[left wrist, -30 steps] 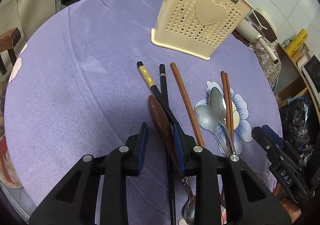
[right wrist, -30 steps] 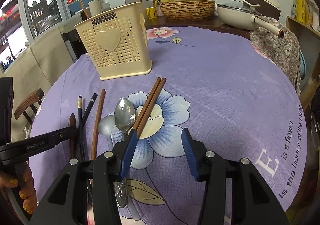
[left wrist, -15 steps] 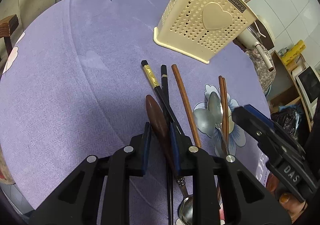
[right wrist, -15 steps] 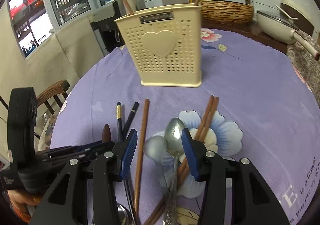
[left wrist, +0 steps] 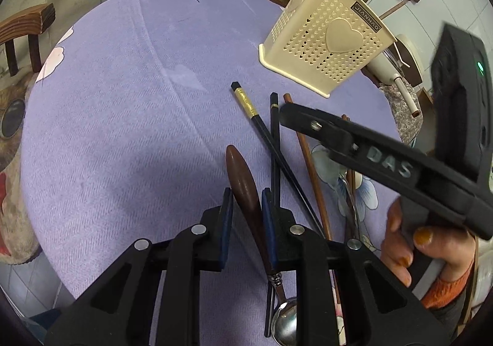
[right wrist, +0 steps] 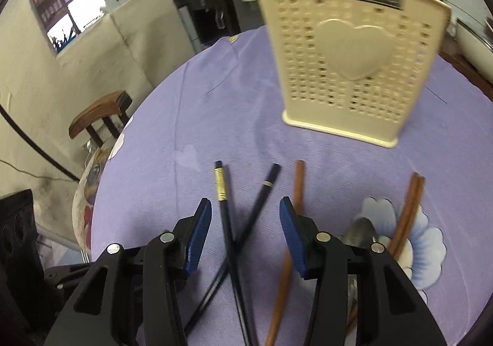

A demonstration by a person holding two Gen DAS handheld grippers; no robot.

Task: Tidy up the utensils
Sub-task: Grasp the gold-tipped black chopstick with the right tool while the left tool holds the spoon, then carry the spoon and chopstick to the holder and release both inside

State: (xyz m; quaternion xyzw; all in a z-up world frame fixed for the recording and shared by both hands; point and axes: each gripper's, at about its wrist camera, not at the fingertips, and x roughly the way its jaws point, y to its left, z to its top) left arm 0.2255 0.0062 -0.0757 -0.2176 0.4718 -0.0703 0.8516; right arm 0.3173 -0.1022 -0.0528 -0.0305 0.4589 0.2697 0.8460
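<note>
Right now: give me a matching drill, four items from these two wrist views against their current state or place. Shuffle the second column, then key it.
Column 1
1. left gripper
2. right gripper
3. cream utensil holder
4. brown chopstick pair

Column 2
A. lying across the blue flower print
B. open above two crossed black chopsticks
C. standing upright on the purple cloth
D. closed on the wooden spoon handle

Pairs: 1-D, 2-B, 3-C, 4-A
</note>
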